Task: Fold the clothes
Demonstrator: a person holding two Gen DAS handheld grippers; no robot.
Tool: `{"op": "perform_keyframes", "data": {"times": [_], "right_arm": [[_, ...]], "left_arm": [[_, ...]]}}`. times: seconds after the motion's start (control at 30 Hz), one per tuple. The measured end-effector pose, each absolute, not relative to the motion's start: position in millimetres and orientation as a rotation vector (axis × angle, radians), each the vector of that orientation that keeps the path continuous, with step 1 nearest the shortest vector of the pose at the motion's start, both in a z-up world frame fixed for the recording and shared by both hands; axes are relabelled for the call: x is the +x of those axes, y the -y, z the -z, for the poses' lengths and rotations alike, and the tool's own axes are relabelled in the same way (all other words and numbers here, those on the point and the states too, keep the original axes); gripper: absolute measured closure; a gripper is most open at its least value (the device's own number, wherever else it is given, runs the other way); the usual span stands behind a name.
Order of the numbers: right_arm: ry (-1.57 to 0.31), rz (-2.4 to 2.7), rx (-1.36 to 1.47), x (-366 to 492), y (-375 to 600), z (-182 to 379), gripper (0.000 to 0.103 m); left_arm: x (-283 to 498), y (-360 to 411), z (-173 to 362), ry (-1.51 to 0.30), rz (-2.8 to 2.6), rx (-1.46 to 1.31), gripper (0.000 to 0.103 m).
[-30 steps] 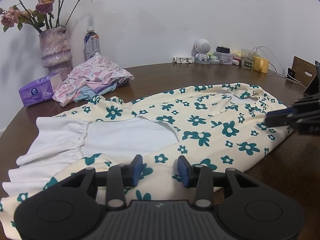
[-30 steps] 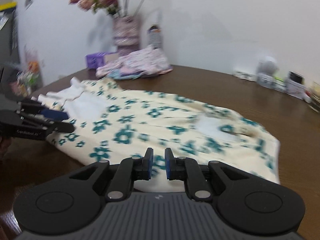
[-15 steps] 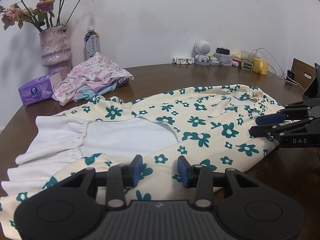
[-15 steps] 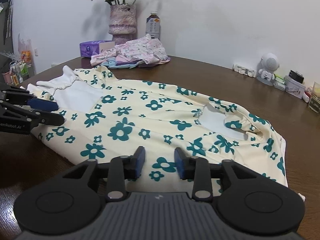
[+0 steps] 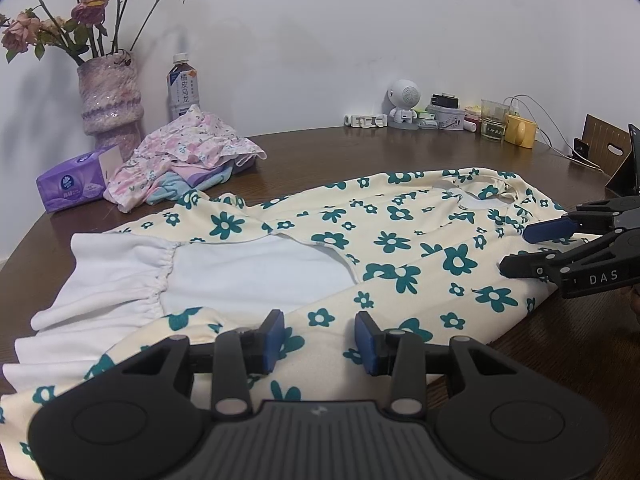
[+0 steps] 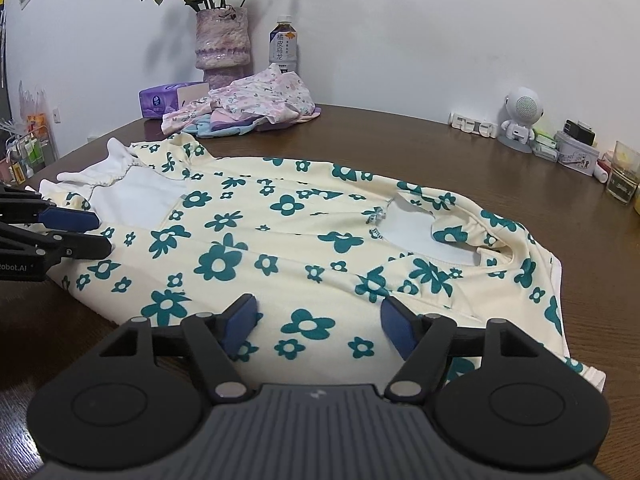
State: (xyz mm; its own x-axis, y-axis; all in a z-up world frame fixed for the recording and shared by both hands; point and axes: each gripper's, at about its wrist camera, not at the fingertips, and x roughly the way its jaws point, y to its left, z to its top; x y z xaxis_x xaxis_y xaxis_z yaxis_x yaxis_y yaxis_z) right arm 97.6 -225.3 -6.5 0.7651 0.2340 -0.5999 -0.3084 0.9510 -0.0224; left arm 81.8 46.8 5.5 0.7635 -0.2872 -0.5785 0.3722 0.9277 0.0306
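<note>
A cream dress with teal flowers (image 5: 384,240) (image 6: 280,240) lies spread flat across the brown table, its white ruffled hem to the left and its neckline to the right. My left gripper (image 5: 320,340) stands open over the near edge of the skirt part, with nothing between its fingers. My right gripper (image 6: 316,320) is open wide over the near edge by the bodice, also holding nothing. Each gripper shows in the other's view: the right gripper (image 5: 516,252) at the right edge, the left gripper (image 6: 96,234) at the left edge.
A heap of pink and blue clothes (image 5: 188,160) (image 6: 248,108) lies at the back left. Beside it stand a purple tissue pack (image 5: 72,188), a vase of flowers (image 5: 110,104) and a bottle (image 5: 183,86). A small white robot figure (image 6: 520,120), jars, a yellow cup (image 5: 520,131) and cables line the back right.
My right gripper has opened from nearly shut to wide open and has shifted along the dress's near edge. The left gripper has stayed open in place.
</note>
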Motion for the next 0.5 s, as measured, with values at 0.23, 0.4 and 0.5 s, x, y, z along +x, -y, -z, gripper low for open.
{"op": "perform_keyframes", "data": {"times": [0.23,0.4,0.5], "right_arm": [[-0.557,-0.287,-0.126,77.7,268.4,-18.6,0.039],[-0.589,-0.272,-0.214,78.8,315.7,-33.4,0.049],[-0.670,-0.330,-0.230,95.7,338.0,-30.3,0.057]], "left_arm": [[73.6,-56.3,-19.3,-0.558,0.407,0.080,0.064],[75.8,-64.6,-35.4,-0.567,0.396,0.142,0.052],[84.4,-73.1,-37.2,-0.600,0.368,0.161,0.045]]}}
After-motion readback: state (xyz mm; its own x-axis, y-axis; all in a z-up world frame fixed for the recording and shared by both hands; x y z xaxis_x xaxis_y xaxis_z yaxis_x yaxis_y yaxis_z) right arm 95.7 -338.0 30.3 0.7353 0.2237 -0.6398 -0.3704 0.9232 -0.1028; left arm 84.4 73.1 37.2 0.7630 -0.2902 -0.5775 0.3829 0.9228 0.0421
